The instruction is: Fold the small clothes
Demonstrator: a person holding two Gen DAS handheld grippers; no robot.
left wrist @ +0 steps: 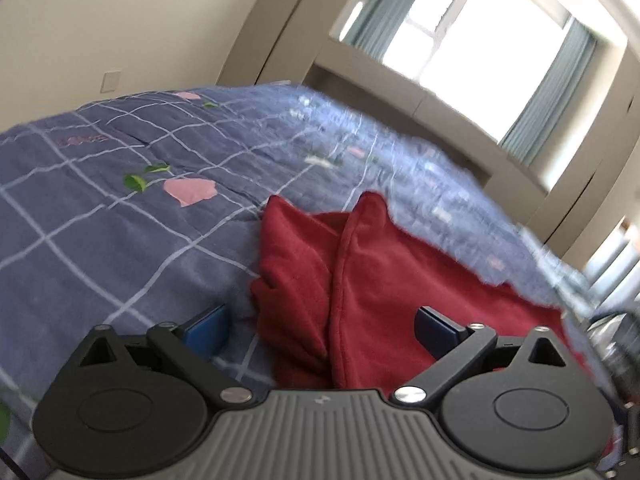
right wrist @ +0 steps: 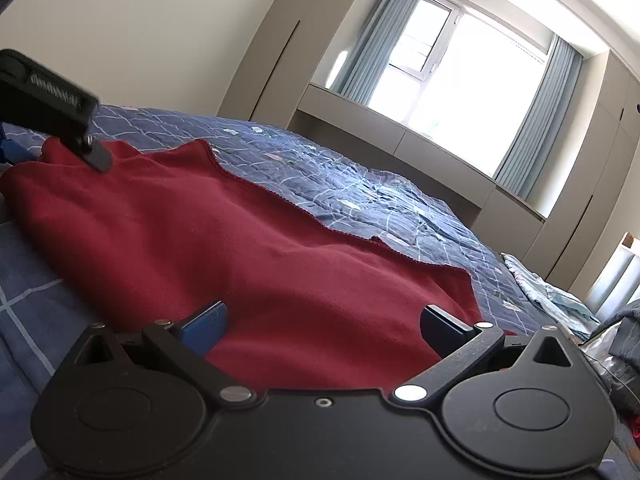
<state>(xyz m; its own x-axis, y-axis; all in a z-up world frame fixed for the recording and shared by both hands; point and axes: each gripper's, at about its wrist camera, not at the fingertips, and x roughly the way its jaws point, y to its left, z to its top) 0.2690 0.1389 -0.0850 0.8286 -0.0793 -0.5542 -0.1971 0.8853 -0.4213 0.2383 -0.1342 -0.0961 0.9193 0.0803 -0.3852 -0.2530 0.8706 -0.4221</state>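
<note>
A dark red knitted garment (right wrist: 248,248) lies spread on the blue checked bed cover (right wrist: 360,184). In the left wrist view its folded end (left wrist: 360,280) lies between the jaws, with a seam ridge running up the middle. My left gripper (left wrist: 324,328) is open and low over this end of the garment; its left finger (left wrist: 208,330) is over the bed cover and its right finger (left wrist: 436,326) over the cloth. My right gripper (right wrist: 324,324) is open over the near edge of the garment. The left gripper's body (right wrist: 52,108) shows at the far left, above the garment's far end.
The bed cover (left wrist: 100,220) has a white grid with pink and green leaf prints. Pale wardrobes (right wrist: 272,52) and a curtained window (right wrist: 464,64) stand behind the bed. A light blue cloth (right wrist: 548,292) and other items lie at the bed's right edge.
</note>
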